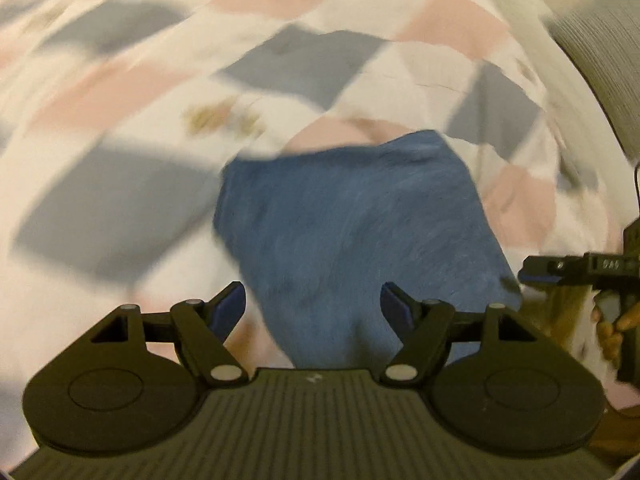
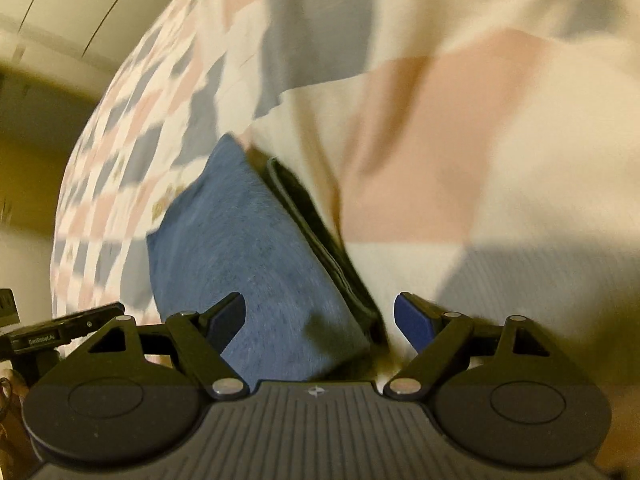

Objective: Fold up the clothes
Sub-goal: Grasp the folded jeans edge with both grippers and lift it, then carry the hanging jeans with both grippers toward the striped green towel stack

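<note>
A folded blue cloth (image 1: 352,232) lies on a bedspread (image 1: 120,92) checked in pink, grey and white; no container shows in either view; the left gripper (image 1: 312,308) hovers over the cloth's near edge, jaws spread apart and empty; the right gripper (image 2: 320,318), likewise spread and empty, sits just right of it; a dark folded item (image 2: 320,240) lies against the cloth's right side.

In the right wrist view, the black plastic body of the left tongs (image 2: 60,330), at the left edge, carries a small label reading "GenRobot.AI". In the left wrist view, the black right tongs (image 1: 540,274) bear pale characters too blurred to read. Nothing else carries legible text.
</note>
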